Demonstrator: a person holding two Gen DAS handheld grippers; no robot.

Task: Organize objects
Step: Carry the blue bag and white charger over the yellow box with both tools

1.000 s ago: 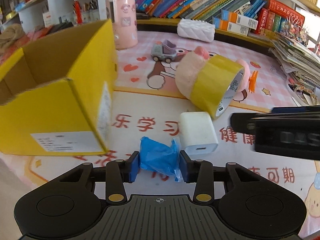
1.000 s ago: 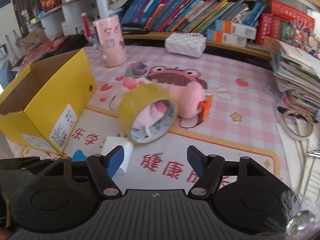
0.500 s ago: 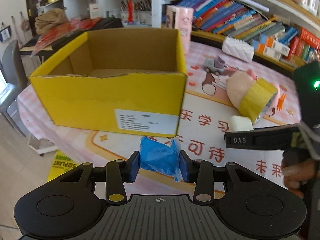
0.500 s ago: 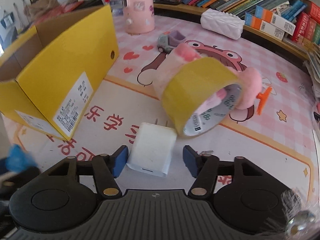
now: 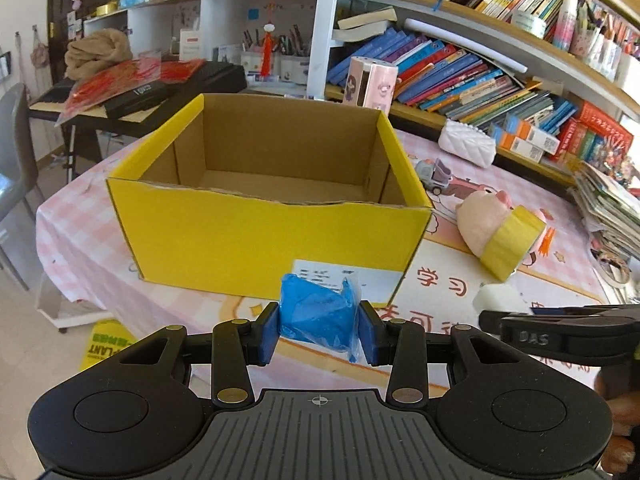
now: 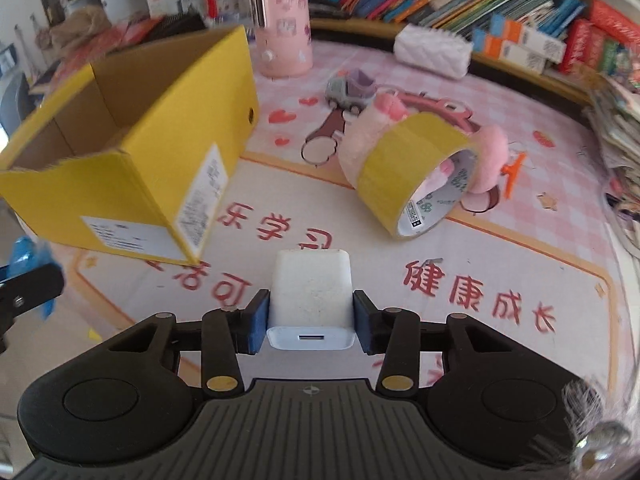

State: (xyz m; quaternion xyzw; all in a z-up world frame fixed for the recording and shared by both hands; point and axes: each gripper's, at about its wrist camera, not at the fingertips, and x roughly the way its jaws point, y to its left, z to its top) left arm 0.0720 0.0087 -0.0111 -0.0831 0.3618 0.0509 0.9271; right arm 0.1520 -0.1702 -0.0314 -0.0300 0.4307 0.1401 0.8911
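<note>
— So where does the yellow box point(image 5: 264, 236) lie from the left tool point(image 5: 319, 327)?

— Straight ahead along its fingers. That tool is clamped on a blue wrapped lump point(image 5: 318, 314), held in front of the box's near wall and lower than its rim, as far as this view shows. The box's long axis runs crosswise to the tool, open side up, and its inside looks bare where it shows.

— And the right tool point(image 6: 310, 322)?

— Pinched on a white charger point(image 6: 310, 300), port end facing the camera. From there the box point(image 6: 160, 148) sits ahead and to the left, its labelled corner nearest.

— Which one is nearer the box?

— The left, I'd judge; it faces the near wall squarely. It likely needs to rise and go forward over the rim before letting go.

— What else is near the box?

— To its right on the table point(image 6: 520, 248), a yellow tape roll point(image 6: 412, 184) leans on a pink plush point(image 6: 486, 160).
</note>
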